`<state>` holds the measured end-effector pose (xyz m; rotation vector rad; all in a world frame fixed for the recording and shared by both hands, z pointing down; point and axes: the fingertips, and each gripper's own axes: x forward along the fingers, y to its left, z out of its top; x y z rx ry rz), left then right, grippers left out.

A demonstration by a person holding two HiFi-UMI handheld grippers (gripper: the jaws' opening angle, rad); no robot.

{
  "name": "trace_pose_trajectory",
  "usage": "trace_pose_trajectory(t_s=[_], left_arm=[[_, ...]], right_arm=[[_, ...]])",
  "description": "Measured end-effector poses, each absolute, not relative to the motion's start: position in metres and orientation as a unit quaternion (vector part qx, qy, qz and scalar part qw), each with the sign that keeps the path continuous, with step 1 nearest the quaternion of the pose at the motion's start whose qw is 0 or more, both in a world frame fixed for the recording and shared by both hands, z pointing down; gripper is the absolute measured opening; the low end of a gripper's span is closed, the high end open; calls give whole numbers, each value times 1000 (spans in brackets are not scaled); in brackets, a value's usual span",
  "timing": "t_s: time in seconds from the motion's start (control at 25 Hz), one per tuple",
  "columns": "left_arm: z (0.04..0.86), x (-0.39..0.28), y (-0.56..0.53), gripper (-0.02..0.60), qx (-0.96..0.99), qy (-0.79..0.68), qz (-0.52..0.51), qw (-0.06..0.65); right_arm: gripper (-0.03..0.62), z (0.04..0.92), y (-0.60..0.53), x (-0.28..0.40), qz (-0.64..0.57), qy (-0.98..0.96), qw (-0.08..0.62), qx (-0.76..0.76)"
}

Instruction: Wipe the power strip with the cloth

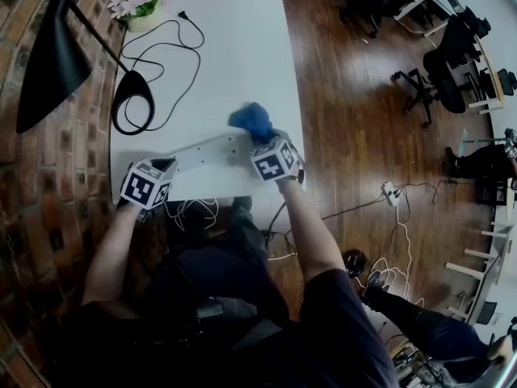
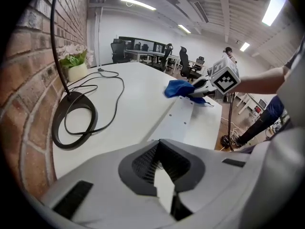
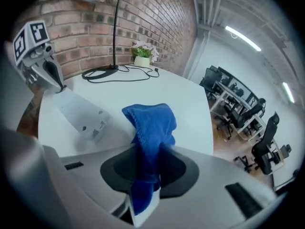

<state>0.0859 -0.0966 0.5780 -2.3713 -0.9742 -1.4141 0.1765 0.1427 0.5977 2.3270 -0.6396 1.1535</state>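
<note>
Since the power strip (image 1: 212,150) lies flat near the front edge of the table (image 1: 234,55), held only at its left end where the left gripper (image 1: 166,166) looks clamped shut on it, we think a hard swipe could pivot it or nudge it off. The cloth (image 1: 250,120) is soft blue terry, bunched and pinched in the right gripper (image 1: 265,138) at the strip's right end, so a loose fold could slip free. Strip's a long, smooth, pale slab with small screw holes. Table's slick white.
</note>
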Motion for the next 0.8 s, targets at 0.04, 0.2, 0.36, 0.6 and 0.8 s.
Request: trace_pose_trajectory(t_s=[0.04,0.2,0.36,0.6,0.8], left_arm=[[578,86,-97,11,-805,-331,-481,108],[578,86,-96,11,-803,-337,-479,113],[577,86,-96,11,-802,-341,-479,103],[575,88,-96,11,-811,-336,-469,101],[576,86,-96,11,-812,-343,-465,90]], right_arm=[[86,594,143,175,425,-235,212,848],[84,553,123,177,409,-255,156,862],[84,542,67,168,398,-311,162,848],[84,563,37,154,413,-323,196,828],[84,564,35,149,395,-294,205,846]])
